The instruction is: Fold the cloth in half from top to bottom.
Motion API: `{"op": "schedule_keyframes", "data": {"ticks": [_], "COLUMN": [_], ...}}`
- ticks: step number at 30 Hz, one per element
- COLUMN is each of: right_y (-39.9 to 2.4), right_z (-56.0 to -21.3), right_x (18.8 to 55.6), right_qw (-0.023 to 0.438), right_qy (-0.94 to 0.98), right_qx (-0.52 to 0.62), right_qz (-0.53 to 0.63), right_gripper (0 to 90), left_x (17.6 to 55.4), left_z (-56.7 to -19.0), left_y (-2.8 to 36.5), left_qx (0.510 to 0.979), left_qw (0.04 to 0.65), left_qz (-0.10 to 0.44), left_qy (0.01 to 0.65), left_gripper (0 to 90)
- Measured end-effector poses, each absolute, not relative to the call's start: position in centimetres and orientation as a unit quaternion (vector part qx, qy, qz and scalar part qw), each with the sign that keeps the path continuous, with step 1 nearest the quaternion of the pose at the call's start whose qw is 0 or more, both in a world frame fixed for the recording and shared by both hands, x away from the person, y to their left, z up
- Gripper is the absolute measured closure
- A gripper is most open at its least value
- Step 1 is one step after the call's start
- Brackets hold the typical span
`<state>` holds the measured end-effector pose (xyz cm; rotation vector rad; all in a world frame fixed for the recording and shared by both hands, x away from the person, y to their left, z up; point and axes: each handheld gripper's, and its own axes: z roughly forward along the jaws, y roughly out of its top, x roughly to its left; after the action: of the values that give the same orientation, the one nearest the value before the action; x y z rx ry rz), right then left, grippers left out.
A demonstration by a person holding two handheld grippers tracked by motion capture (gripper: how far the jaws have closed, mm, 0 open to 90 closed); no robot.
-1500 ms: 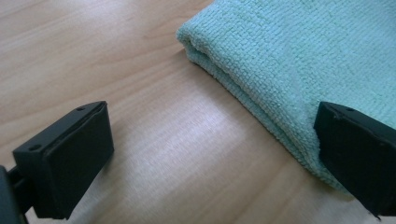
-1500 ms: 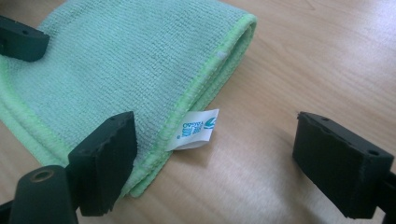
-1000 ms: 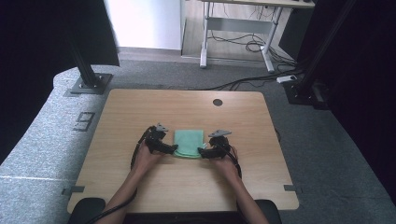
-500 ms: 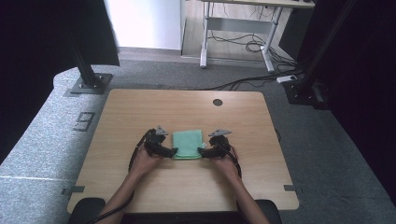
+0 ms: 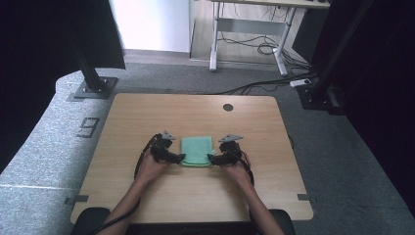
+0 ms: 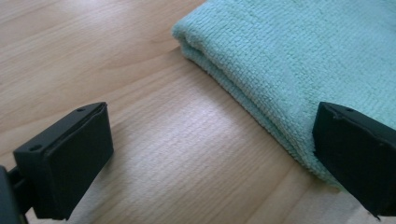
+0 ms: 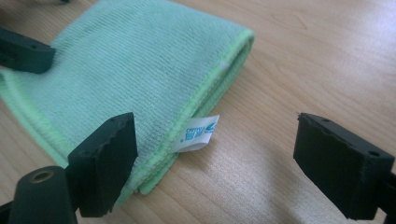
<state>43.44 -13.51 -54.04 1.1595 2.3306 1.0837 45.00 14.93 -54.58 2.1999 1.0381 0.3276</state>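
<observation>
Cloth point(image 5: 197, 151), mint-green terry folded flat with a white tag point(image 7: 197, 133), lies between the released left claw point(image 5: 180, 157) and released right claw point(image 5: 211, 158).

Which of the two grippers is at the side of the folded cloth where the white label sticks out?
The right gripper. The white label pokes out of the green microfibre cloth between its open jaws; the left gripper faces a plain folded edge with no label.

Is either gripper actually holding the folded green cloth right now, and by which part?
Nothing is held. Both the left gripper and right gripper stand open at the near corners of the folded cloth, jaws not pressing it.
</observation>
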Motion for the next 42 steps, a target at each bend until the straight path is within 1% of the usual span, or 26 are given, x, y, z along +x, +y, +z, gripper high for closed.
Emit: {"op": "schedule_keyframes", "data": {"ticks": [6,13,19,23,24,27,29,31,33,36,42], "right_y": [-13.7,-15.0,-16.4,-17.2,-17.2,-18.1,-18.3,-19.0,-19.3,-20.1,-20.7], "right_z": [-52.7,-51.0,-49.7,-49.4,-49.4,-49.7,-49.8,-50.6,-51.0,-52.5,-54.6], "right_x": [42.7,41.3,39.8,38.6,38.6,37.6,37.3,36.6,36.4,36.1,36.1], "right_qw": [0.164,0.17,0.169,0.168,0.168,0.173,0.174,0.173,0.173,0.172,0.168], "right_qy": [0.817,0.821,0.823,0.825,0.825,0.825,0.824,0.82,0.819,0.82,0.827], "right_qx": [0.395,0.383,0.378,0.375,0.375,0.375,0.377,0.385,0.387,0.397,0.406], "right_qz": [0.387,0.387,0.389,0.389,0.389,0.386,0.386,0.388,0.387,0.374,0.352], "right_gripper": [13.4,12.9,7.5,2.9,2.9,0.3,0.1,0.1,0.1,0.0,0.0], "left_x": [44.7,42.8,40.4,38.8,38.8,37.4,37.0,36.3,36.2,35.9,36.0], "left_z": [-53.0,-50.4,-49.1,-48.9,-48.9,-49.6,-49.9,-51.1,-51.5,-52.9,-53.9], "left_y": [15.4,15.7,16.0,16.5,16.5,17.2,17.5,18.1,18.3,18.9,19.2], "left_qx": [0.842,0.84,0.852,0.856,0.856,0.858,0.858,0.857,0.857,0.86,0.86], "left_qw": [0.355,0.383,0.381,0.378,0.378,0.369,0.366,0.361,0.359,0.345,0.336], "left_qz": [0.126,0.12,0.117,0.125,0.125,0.131,0.132,0.131,0.13,0.127,0.122], "left_qy": [0.387,0.365,0.34,0.331,0.331,0.332,0.334,0.343,0.346,0.355,0.365], "left_gripper": [0.0,0.0,0.0,0.0,0.0,0.0,0.0,0.0,0.0,0.0,0.0]}}
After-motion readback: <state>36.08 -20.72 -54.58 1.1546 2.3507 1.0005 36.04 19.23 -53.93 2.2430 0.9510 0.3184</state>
